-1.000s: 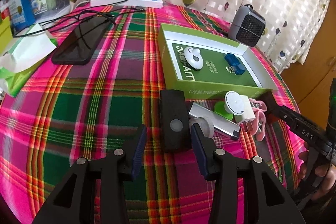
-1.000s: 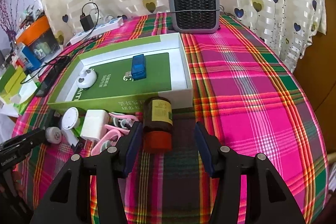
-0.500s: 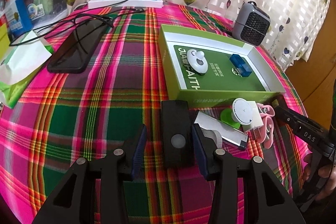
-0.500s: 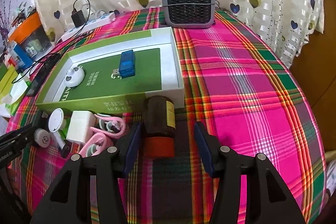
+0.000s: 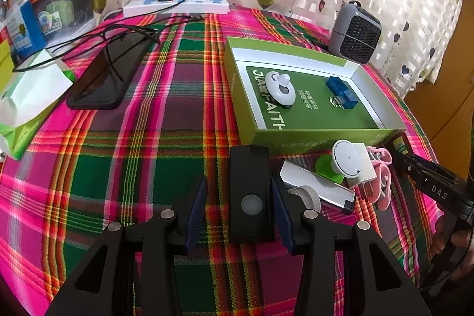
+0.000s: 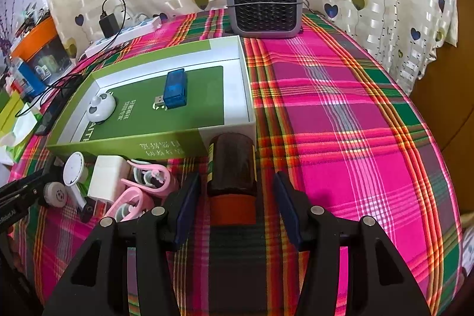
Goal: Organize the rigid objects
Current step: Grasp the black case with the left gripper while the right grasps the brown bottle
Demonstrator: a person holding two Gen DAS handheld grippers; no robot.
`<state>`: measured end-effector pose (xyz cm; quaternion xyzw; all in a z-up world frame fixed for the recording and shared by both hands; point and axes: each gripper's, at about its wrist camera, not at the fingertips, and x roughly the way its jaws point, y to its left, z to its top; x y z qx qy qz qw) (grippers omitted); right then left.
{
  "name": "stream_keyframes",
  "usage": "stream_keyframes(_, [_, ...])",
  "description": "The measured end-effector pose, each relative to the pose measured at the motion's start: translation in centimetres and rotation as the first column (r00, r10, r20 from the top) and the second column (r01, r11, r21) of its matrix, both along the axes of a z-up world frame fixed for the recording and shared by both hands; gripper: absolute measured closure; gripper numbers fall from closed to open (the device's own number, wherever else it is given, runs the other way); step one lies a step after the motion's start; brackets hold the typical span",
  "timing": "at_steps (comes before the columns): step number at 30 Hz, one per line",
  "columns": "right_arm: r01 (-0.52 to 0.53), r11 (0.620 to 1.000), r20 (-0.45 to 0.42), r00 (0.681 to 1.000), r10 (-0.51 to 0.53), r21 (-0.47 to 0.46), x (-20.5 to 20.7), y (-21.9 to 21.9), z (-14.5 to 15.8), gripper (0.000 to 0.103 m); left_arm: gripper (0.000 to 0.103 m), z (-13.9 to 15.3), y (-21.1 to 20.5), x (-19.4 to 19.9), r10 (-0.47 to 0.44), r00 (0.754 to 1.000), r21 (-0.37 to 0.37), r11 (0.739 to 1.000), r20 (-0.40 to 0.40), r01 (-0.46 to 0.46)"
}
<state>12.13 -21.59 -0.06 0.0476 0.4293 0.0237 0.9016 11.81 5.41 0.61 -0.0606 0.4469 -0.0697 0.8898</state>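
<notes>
Both tongs released: left gripper (image 5: pixel 239 209) straddles black remote (image 5: pixel 251 193), right gripper (image 6: pixel 235 205) straddles brown bottle (image 6: pixel 232 168). Risk: bottle, apparently lying down, may roll away on closing.

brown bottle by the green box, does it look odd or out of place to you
Yes. The brown bottle lies on its side on the plaid cloth, orange cap toward the camera, its base against the green box. It sits between the open right gripper, pads clear of it. No spill shows.
</notes>
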Motion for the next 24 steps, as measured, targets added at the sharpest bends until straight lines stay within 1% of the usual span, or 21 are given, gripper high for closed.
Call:
stream_keyframes(6, [0.001,1.000,0.000,1.000,-0.001,-0.001,-0.02,0.03,0.00,0.052,0.063,0.05,0.12,-0.05,0.006,1.000,-0.003,1.000,0.000,-0.006])
stream_keyframes(8, [0.003,1.000,0.000,1.000,-0.003,-0.004,-0.08,-0.03,-0.02,0.057,0.066,0.05,0.25,-0.09,0.014,1.000,-0.003,1.000,0.000,-0.014])
stream_keyframes(10, [0.008,1.000,0.001,1.000,-0.008,0.002,-0.21,-0.15,0.02,0.061,0.073,0.03,0.44,-0.13,0.024,1.000,-0.002,1.000,0.001,-0.024])
stream_keyframes(12, [0.009,1.000,0.001,1.000,-0.009,0.010,-0.30,-0.27,0.05,0.064,0.076,0.02,0.70,-0.20,0.033,0.999,-0.006,0.999,0.000,-0.033])
stream_keyframes(14, [0.006,1.000,0.002,1.000,-0.006,0.013,-0.37,-0.32,0.08,0.070,0.076,0.00,0.80,-0.29,0.036,0.999,-0.011,0.999,0.001,-0.036])
stream_keyframes(24, [0.001,1.000,0.006,1.000,-0.001,0.023,-0.46,-0.26,0.02,0.070,0.076,-0.01,0.75,-0.31,0.035,0.999,-0.006,0.999,0.002,-0.035])
